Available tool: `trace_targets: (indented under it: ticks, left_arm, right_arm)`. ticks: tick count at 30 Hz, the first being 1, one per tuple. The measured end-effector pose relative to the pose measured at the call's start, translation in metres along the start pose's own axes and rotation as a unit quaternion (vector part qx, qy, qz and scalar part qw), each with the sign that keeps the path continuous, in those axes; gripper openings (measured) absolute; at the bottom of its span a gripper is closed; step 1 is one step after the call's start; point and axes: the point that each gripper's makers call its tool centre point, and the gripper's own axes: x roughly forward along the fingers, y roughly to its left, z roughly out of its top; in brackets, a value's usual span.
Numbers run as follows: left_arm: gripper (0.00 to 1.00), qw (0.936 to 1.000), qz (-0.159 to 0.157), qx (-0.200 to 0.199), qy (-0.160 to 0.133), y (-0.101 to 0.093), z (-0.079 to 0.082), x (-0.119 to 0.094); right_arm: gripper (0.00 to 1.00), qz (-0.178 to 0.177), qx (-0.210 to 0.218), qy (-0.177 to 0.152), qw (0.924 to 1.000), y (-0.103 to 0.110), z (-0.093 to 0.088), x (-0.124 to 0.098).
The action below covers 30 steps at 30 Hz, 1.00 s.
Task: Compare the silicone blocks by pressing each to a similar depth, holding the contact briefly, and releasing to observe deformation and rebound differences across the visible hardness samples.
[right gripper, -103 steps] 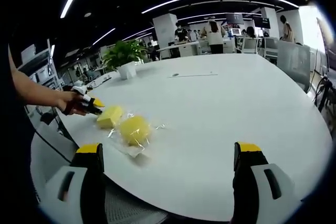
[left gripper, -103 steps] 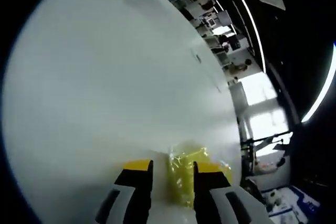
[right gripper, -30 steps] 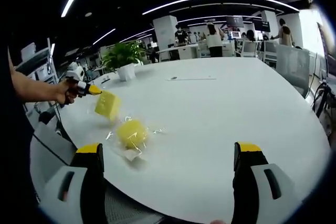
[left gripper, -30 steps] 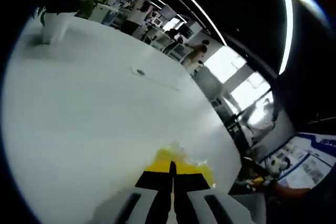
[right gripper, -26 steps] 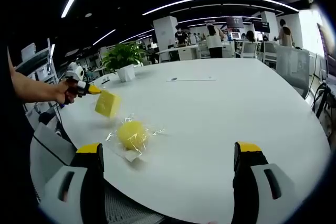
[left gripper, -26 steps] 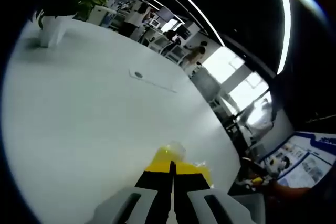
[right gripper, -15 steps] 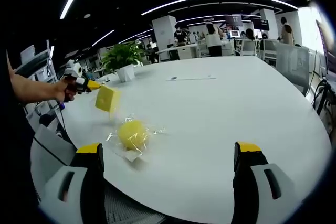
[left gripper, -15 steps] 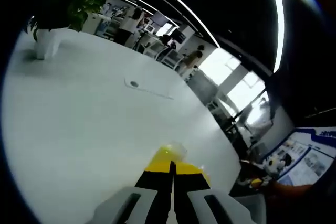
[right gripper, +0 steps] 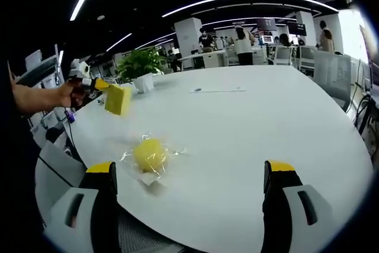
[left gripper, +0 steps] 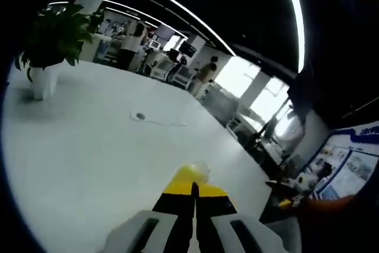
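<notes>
You've lifted the square yellow block [right gripper: 118, 99] well above the wrapped block [right gripper: 150, 154], left gripper [right gripper: 93, 85] pinching it; right gripper [right gripper: 192, 185] spread wide; no pressing comparison yet.

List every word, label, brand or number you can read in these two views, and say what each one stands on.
No text can be read in either view.
Poster at the right of the left gripper view: it bears print, too blurred to read.
Hanging screens at the back of the office: too small to read.
Yellow block and wrapped yellow ball: no label visible.
</notes>
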Motion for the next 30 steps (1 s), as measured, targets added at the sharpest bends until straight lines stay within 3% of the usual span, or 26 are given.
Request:
trace_targets:
  ticks: [9,30]
  left_arm:
    - [0.00,0.9986,-0.023,0.030,-0.036,-0.027,0.045,-0.015]
    - [0.00,0.9918,-0.072,0.075,-0.074,-0.097,0.090,-0.029]
  right_arm:
    - [0.97,0.006,-0.001,0.001,1.0000,0.005,0.000,0.002]
    - [0.97,0.019,-0.005,-0.015,0.9997,0.006,0.020,0.000]
